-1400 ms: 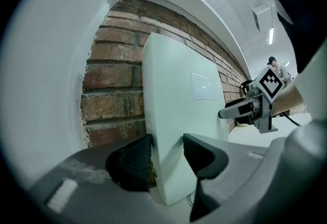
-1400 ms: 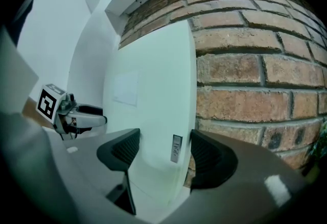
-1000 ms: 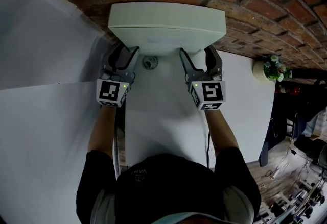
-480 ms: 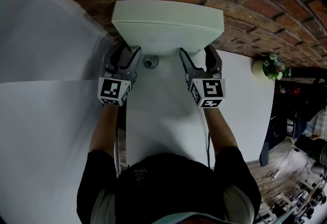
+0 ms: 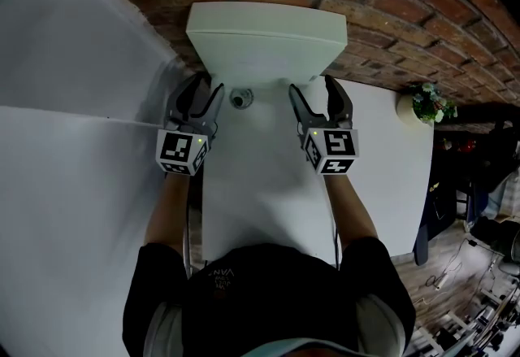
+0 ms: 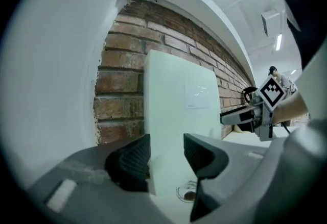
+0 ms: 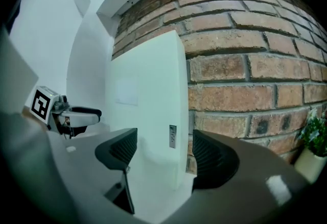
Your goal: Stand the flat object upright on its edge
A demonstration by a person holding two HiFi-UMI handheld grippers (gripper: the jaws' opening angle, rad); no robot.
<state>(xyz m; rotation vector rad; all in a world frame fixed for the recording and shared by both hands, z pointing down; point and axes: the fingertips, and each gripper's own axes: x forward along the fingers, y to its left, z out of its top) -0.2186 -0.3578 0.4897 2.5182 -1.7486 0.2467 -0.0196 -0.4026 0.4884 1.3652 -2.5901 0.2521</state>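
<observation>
Standing on edge against a brick wall (image 5: 390, 6), the flat white panel (image 5: 264, 42) rests on the surface (image 5: 260, 185). Left hand-held gripper (image 5: 207, 87) and right hand-held gripper (image 5: 311, 85) straddle its lower corners, jaws apart, the right's just widened.

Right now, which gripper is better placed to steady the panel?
Left, probably: left gripper has a pad beside the panel; the right gripper has just been opening its jaws, panel edge loose between.

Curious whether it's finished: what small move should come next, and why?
Probably ease both grippers straight back: the white panel already stands on edge, the right gripper has just been opening its fingers around one side edge, and the left gripper is open too.
</observation>
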